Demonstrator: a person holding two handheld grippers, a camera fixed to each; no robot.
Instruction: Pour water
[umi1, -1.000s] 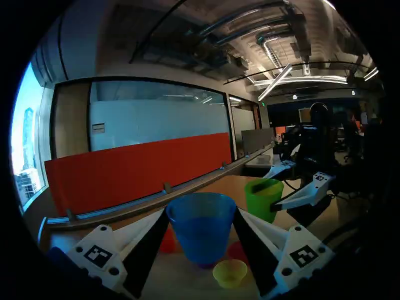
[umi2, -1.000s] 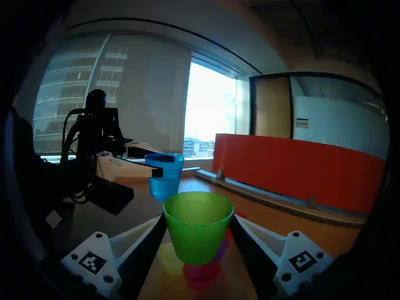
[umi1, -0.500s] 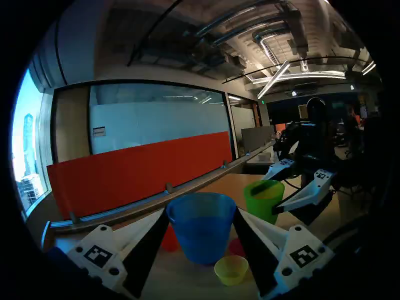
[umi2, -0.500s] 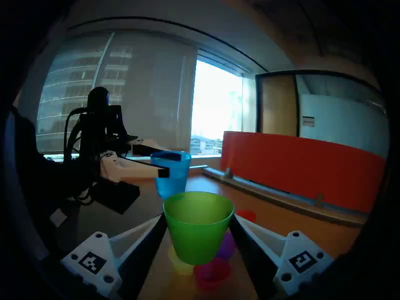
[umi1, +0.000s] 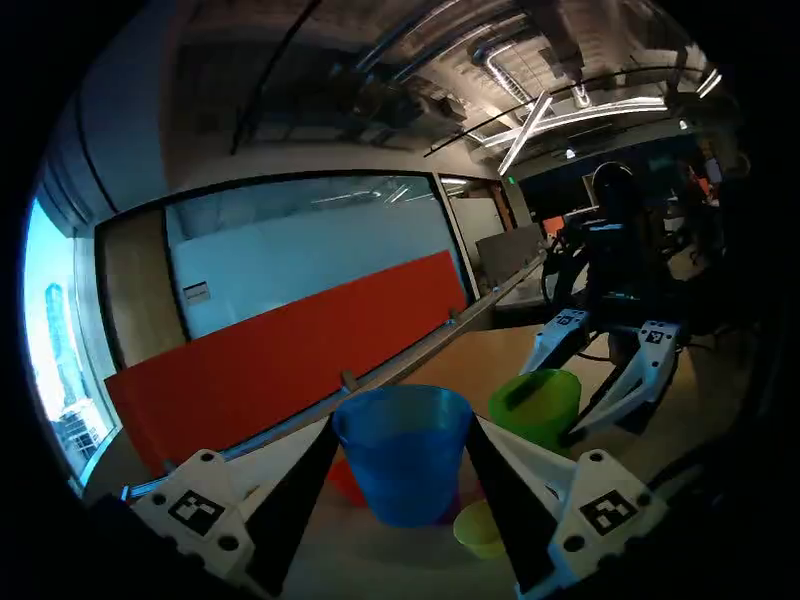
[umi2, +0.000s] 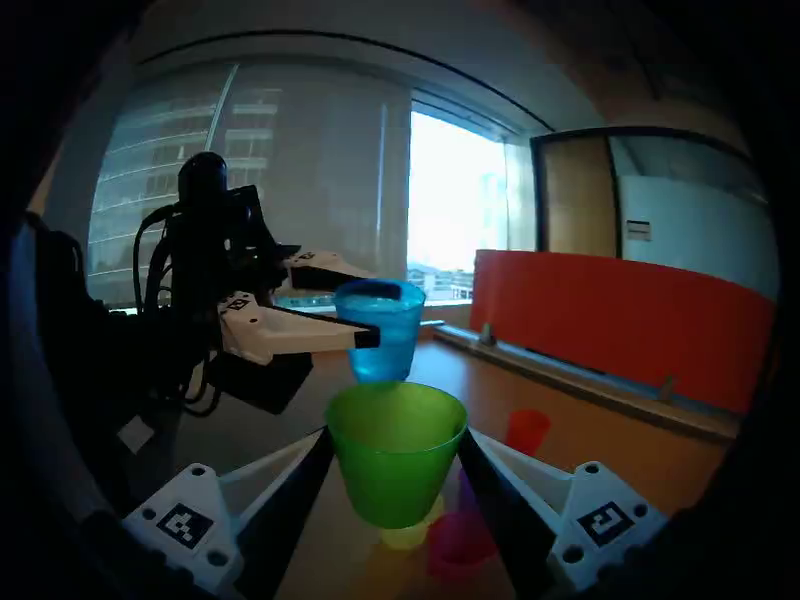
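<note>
Looking past everything to an orange partition (umi1: 300, 340) running along the far edge of a wooden worktop (umi1: 480, 365) in the left gripper view. Clamping a blue cup (umi1: 405, 465) between both fingers of the left tongs (umi1: 400, 428), each finger pressing on one side of it, and holding it upright with its open rim facing up, raised above the worktop. Clamping a green cup (umi2: 395, 470) in the same way in the right tongs (umi2: 395, 440), seen in the right gripper view, both fingers pressing on its sides and its mouth open toward the top. Facing the two tongs toward each other: in the right gripper view, showing the blue cup just behind and above the rim of the green one, near it but apart; in the left gripper view, showing the green cup to the right of the blue one and a little farther off. Not letting on, from either view, whether any water is sitting in either cup. Leaving several small cups standing on the worktop below the held ones: a red cup (umi2: 525, 430) off to the right in the right gripper view, a yellow cup (umi1: 480, 528) low beside the right finger of the left tongs, and a pink cup (umi2: 455, 550) just beneath the green one.
</note>
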